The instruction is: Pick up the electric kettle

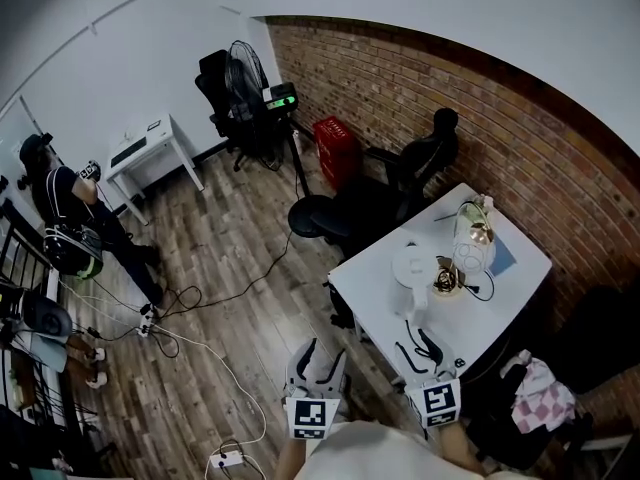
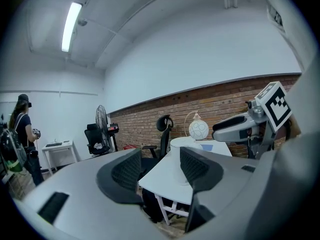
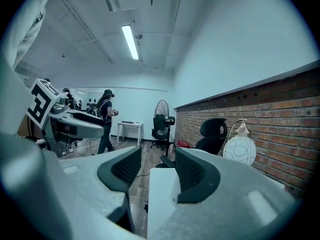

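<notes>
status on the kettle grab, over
Left claw, right claw open, empty. Kettle upright on table, untouched. Lamp close beside it.

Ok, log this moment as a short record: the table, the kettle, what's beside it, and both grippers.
table: white table, near the brick wall
kettle: white electric kettle, upright on the table, nothing touching it
beside it: globe lamp, small gold-coloured object, blue sheet
left gripper: jaws apart, empty, over the floor beside the table
right gripper: jaws apart, empty, over the table's near end, short of the kettle
</notes>
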The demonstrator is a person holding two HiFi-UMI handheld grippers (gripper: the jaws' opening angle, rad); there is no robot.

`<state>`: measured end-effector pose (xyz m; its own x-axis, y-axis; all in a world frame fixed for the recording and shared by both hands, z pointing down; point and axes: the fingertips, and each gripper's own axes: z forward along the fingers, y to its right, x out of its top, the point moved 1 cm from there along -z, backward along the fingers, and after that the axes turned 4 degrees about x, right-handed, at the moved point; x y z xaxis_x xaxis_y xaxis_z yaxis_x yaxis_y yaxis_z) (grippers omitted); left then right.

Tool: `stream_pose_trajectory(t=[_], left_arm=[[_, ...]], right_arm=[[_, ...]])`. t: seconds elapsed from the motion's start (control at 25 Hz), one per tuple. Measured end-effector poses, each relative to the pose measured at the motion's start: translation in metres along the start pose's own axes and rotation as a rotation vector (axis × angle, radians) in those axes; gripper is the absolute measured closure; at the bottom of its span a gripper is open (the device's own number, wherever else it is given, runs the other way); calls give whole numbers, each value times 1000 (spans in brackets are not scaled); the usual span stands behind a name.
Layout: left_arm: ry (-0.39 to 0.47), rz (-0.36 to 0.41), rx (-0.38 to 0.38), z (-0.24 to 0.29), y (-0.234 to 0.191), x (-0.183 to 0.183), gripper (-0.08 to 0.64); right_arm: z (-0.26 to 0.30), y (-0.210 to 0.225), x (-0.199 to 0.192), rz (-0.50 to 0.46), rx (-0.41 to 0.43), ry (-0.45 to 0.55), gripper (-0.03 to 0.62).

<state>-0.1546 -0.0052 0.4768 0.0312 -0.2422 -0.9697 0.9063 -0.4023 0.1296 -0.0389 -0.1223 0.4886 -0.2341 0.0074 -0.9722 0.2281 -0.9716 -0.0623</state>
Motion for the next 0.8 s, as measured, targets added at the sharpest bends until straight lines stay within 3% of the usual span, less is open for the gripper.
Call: stream_pose_trajectory(t=[0.8], left_arm=[[22, 12, -264, 130, -82, 4, 314]], right_arm=[[115, 19, 23, 60, -237, -37, 383]])
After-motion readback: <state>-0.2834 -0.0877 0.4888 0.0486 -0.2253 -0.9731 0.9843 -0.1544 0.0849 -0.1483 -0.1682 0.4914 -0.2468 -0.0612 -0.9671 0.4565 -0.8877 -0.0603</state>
